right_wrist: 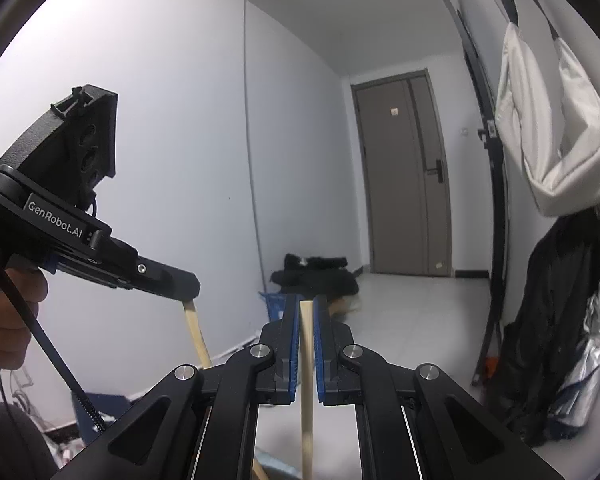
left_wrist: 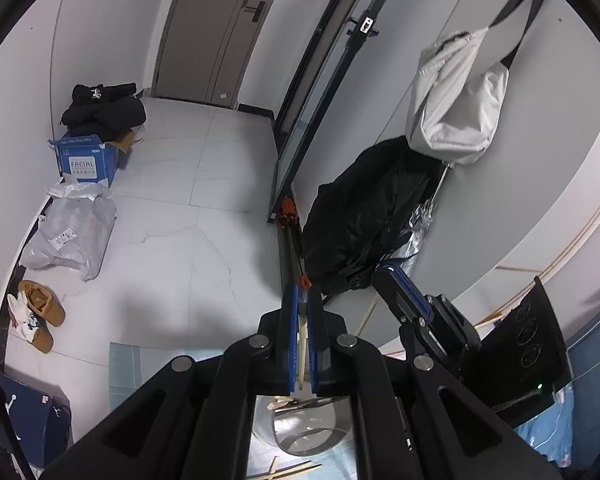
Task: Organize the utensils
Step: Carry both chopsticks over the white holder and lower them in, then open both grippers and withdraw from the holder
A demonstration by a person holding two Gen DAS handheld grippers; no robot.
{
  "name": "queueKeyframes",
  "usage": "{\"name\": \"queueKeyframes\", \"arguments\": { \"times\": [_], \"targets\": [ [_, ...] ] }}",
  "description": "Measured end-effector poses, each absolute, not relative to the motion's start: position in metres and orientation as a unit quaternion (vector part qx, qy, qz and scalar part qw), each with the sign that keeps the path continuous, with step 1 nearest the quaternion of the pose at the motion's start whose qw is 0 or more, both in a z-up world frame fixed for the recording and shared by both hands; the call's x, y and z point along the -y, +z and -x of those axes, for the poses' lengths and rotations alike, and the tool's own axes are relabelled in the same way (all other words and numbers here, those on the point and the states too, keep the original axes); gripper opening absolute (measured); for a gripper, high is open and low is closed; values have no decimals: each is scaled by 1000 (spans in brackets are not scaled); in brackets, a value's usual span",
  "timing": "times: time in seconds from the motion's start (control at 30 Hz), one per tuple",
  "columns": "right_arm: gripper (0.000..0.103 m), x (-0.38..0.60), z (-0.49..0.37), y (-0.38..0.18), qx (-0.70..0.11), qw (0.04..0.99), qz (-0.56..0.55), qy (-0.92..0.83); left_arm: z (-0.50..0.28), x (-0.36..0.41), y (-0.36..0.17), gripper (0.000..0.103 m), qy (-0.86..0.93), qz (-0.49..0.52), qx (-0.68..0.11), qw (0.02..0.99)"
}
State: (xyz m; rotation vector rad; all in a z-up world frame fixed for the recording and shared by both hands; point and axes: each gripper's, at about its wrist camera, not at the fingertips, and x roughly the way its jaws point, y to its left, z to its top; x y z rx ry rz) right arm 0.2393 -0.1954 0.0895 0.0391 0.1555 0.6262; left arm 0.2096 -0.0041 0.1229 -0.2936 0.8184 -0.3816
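My left gripper (left_wrist: pixel 302 292) is shut on a pale wooden chopstick (left_wrist: pixel 302 344) that runs down between its blue pads. Below it stands a shiny metal cup (left_wrist: pixel 300 428) with utensil ends at its rim. Loose chopsticks (left_wrist: pixel 296 470) lie on the cloth beside the cup. My right gripper (right_wrist: pixel 306 300) is shut on another wooden chopstick (right_wrist: pixel 307 400) that hangs straight down. In the right wrist view the left gripper (right_wrist: pixel 188 282) is at the left, holding its chopstick (right_wrist: pixel 198 338). In the left wrist view the right gripper (left_wrist: pixel 394 280) is just to the right, holding its stick (left_wrist: pixel 370 312).
A black bag (left_wrist: pixel 364 216) and a white bag (left_wrist: pixel 456 96) hang by the wall on the right. On the floor are a blue box (left_wrist: pixel 86 160), a plastic package (left_wrist: pixel 72 232) and shoes (left_wrist: pixel 36 312). A grey door (right_wrist: pixel 408 176) is at the back.
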Motion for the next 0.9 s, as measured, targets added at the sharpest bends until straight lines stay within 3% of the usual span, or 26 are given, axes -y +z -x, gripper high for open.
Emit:
{"name": "queueKeyframes", "arguments": {
  "times": [0.9],
  "targets": [
    [8,202,-211,56,-155,926,54,340,-196,16,88,2,-169,122,-420,883]
  ]
}}
